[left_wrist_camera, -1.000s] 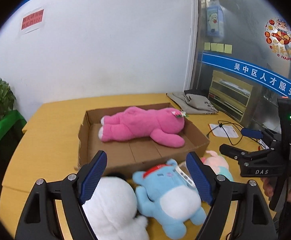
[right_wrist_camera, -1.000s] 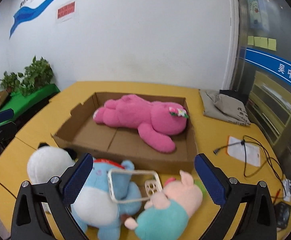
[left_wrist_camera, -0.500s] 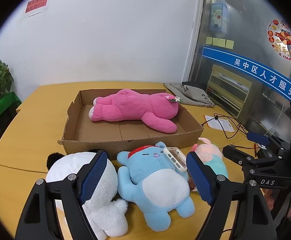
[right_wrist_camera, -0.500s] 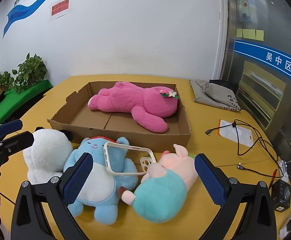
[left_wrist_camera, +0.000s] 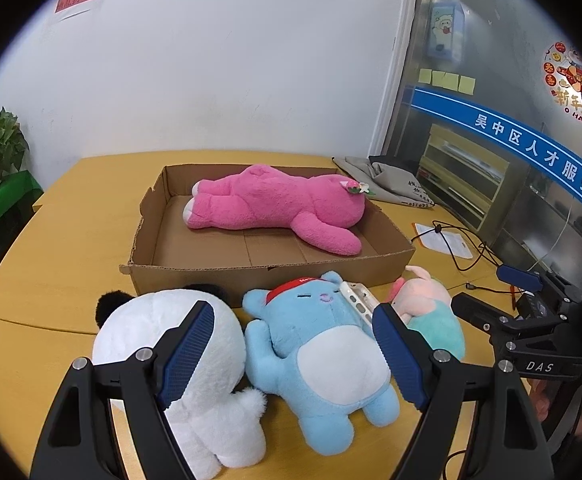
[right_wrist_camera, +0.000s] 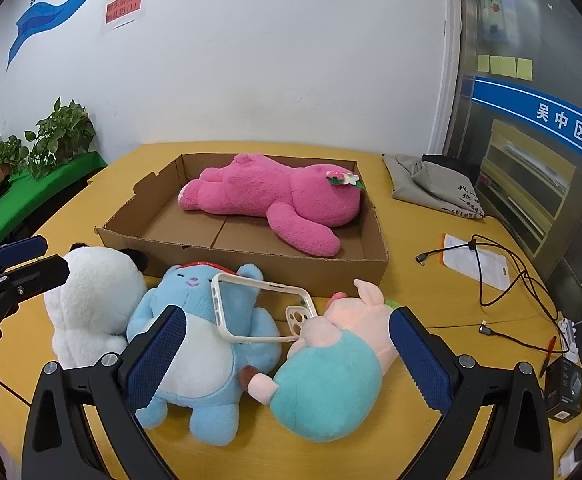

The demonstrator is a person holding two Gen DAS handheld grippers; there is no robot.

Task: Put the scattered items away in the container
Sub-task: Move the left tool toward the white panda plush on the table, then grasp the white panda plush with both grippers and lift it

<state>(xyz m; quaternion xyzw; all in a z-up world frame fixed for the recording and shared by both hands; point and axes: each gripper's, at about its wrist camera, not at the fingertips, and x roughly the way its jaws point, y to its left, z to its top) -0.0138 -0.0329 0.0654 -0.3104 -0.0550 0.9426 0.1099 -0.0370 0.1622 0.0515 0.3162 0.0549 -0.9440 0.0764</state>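
Note:
A shallow cardboard box (left_wrist_camera: 195, 270) (right_wrist_camera: 275, 266) holds a pink plush bear (left_wrist_camera: 275, 206) (right_wrist_camera: 271, 196). In front of the box on the yellow table lie a white panda plush (left_wrist_camera: 207, 384) (right_wrist_camera: 91, 300), a blue plush with a red cap (left_wrist_camera: 323, 344) (right_wrist_camera: 207, 344), a pink and teal pig plush (left_wrist_camera: 431, 312) (right_wrist_camera: 331, 364) and a clear phone case (right_wrist_camera: 263, 308) (left_wrist_camera: 357, 300) resting across the blue plush and the pig. My left gripper (left_wrist_camera: 293, 356) is open above the blue plush. My right gripper (right_wrist_camera: 287, 360) is open above the blue plush and the pig.
A grey cloth bag (right_wrist_camera: 435, 184) lies at the back right. Cables (right_wrist_camera: 503, 276), a paper packet (right_wrist_camera: 475, 260) and a small black box (right_wrist_camera: 563, 388) are on the right side. Green plants (right_wrist_camera: 51, 136) stand beyond the table's left edge.
Both grippers have pulled back and risen away from the box. The plush toys in front of it now show more fully. Nothing was grasped.

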